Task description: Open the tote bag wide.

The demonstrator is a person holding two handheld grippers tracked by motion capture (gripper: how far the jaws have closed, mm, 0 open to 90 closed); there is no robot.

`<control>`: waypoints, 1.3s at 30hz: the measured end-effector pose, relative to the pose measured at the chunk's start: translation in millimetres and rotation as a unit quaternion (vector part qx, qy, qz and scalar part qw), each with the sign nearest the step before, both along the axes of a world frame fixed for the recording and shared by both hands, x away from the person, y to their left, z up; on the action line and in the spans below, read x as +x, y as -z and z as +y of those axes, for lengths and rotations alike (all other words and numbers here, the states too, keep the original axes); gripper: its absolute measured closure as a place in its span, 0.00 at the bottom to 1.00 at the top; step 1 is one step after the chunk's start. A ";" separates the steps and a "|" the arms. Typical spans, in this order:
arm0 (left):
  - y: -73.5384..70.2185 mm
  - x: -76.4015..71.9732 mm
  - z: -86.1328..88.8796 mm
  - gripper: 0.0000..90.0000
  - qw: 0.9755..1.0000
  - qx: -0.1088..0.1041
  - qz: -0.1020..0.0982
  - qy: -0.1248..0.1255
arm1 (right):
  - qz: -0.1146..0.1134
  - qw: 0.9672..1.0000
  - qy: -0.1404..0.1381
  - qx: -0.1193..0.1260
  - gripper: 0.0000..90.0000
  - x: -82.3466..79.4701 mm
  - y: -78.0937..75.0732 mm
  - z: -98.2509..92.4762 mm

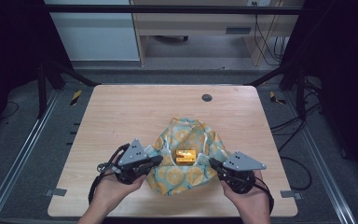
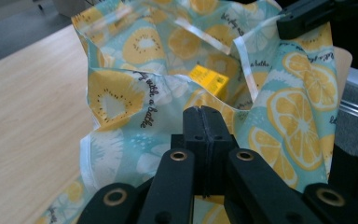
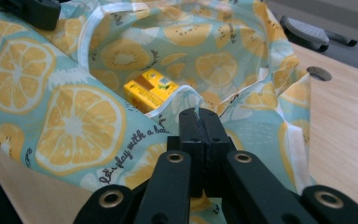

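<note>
On a wood counter (image 1: 121,116) in a dim lab, a lemon-print bag (image 1: 186,175) w/ a yellow box (image 1: 186,156) inside sits near the front edge, left gripper (image 1: 157,160) & right gripper (image 1: 212,162) jaws each clamped tight on its rim; uneven pulling could tip the box out or slip the thin fabric; print reads "play with a bottle", approx.

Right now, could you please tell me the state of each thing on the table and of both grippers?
Fruit-print bag: lying on the table, mouth held open.
Yellow box: inside the bag, lying flat.
Left gripper: shut on the bag's rim.
Right gripper: shut on the bag's rim.
Table: bears the bag.
</note>
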State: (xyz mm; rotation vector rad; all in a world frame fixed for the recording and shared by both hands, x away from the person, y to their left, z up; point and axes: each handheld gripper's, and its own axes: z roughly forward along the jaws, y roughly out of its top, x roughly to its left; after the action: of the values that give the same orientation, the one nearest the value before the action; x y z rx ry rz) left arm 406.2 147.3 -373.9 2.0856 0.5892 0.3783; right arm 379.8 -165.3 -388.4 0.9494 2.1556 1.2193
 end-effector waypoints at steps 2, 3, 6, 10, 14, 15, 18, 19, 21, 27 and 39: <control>5.5 -2.7 -0.6 1.00 1.000 0.002 0.005 0.002 | 0.006 1.000 -0.002 -0.003 1.00 -2.3 4.5 -0.1; 8.5 -4.0 -0.8 1.00 1.000 0.006 0.005 0.002 | 0.009 1.000 -0.002 -0.004 1.00 -3.5 7.2 -0.1; 19.3 -4.4 -2.3 1.00 1.000 0.022 0.006 -0.003 | 0.020 1.000 -0.005 -0.008 1.00 -4.8 15.7 -0.8; 36.0 -1.3 -6.6 1.00 0.999 0.034 0.008 -0.013 | 0.035 0.999 -0.005 -0.024 1.00 -1.8 28.4 1.0; 50.3 3.8 -9.7 1.00 0.999 0.040 0.011 -0.022 | 0.053 0.998 -0.003 -0.027 1.00 2.9 40.1 0.2; 53.9 4.9 -10.2 1.00 0.999 0.040 0.012 -0.025 | 0.055 0.998 -0.002 -0.029 1.00 3.9 42.7 0.3; 63.9 7.7 -11.0 1.00 0.999 0.035 0.019 -0.030 | 0.066 0.997 -0.002 -0.032 1.00 6.9 49.7 -0.6; 66.8 8.2 -11.4 1.00 0.999 0.036 0.019 -0.032 | 0.071 0.997 -0.002 -0.033 1.00 7.6 51.9 -0.7; 71.6 8.6 -12.5 1.00 0.999 0.031 0.017 -0.035 | 0.078 0.996 -0.003 -0.038 1.00 9.1 56.3 -0.9; 77.0 5.7 -13.2 1.00 0.999 0.031 0.007 -0.032 | 0.080 0.996 0.002 -0.036 0.94 8.7 58.3 -2.2; 89.5 0.5 -7.5 1.00 0.999 0.042 0.020 -0.027 | 0.064 0.998 0.006 -0.027 0.69 7.4 37.2 0.5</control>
State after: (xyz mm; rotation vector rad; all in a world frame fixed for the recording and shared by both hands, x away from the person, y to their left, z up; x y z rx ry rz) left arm 406.7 139.8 -463.4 2.1645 0.6637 0.3995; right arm 387.1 -164.8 -425.6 1.0417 2.2656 1.1161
